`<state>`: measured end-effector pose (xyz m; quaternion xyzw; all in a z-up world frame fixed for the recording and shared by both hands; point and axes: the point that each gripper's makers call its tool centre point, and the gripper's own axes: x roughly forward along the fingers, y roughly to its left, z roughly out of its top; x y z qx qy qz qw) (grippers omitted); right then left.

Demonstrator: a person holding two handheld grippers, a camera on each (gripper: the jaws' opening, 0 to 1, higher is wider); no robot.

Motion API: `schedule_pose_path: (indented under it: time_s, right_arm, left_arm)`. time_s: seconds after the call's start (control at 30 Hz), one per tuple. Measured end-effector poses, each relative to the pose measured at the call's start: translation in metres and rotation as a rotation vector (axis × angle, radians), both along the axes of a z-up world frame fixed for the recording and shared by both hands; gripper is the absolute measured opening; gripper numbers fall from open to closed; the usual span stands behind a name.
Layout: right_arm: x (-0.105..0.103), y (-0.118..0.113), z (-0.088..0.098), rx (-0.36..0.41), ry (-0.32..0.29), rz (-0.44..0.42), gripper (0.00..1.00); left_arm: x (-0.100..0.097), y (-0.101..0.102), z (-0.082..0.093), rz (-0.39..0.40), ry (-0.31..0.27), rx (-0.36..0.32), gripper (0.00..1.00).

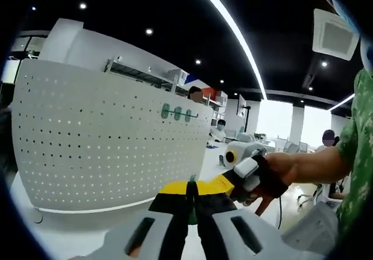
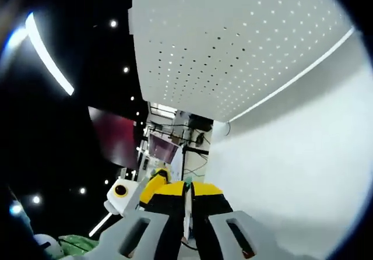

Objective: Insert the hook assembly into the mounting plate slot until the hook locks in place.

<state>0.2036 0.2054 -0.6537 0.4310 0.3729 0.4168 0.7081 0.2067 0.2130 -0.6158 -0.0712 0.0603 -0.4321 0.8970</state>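
Note:
The white perforated mounting plate (image 1: 105,137) stands upright on a white table, with a row of green hooks (image 1: 176,113) near its top right edge. My left gripper (image 1: 191,185) is low in front of the plate, its yellow-and-black jaws shut on a thin green piece, the hook assembly (image 1: 192,179), of which just a sliver shows. In the right gripper view the plate (image 2: 233,44) fills the top. My right gripper (image 2: 186,190) is shut on a thin white strip (image 2: 187,207). A hand holds the right gripper (image 1: 246,171) just right of my left one.
The white table (image 2: 303,167) runs along the foot of the plate. A person's arm and green sleeve (image 1: 355,149) are at the right. Shelves, desks and other people sit behind the plate. The left gripper (image 2: 125,197) shows at the lower left of the right gripper view.

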Motion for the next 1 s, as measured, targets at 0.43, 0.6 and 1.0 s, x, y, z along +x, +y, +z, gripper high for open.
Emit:
schedule_pose_path:
  time_s: [0.43,0.6,1.0]
  right_arm:
    - [0.016,-0.009,0.007,-0.17,-0.269,-0.037,0.0]
    - [0.017,-0.01,0.012,-0.225,-0.353,-0.044,0.0]
    - [0.017,-0.01,0.028,-0.369,-0.578,-0.06,0.0]
  left_arm:
    - [-0.002,-0.004,-0.015,-0.024,0.004,0.215,0.04]
    - [-0.001,-0.004,-0.017,-0.01,-0.004,0.297,0.03]
    - [0.006,-0.004,-0.021,0.034,-0.005,0.406,0.04]
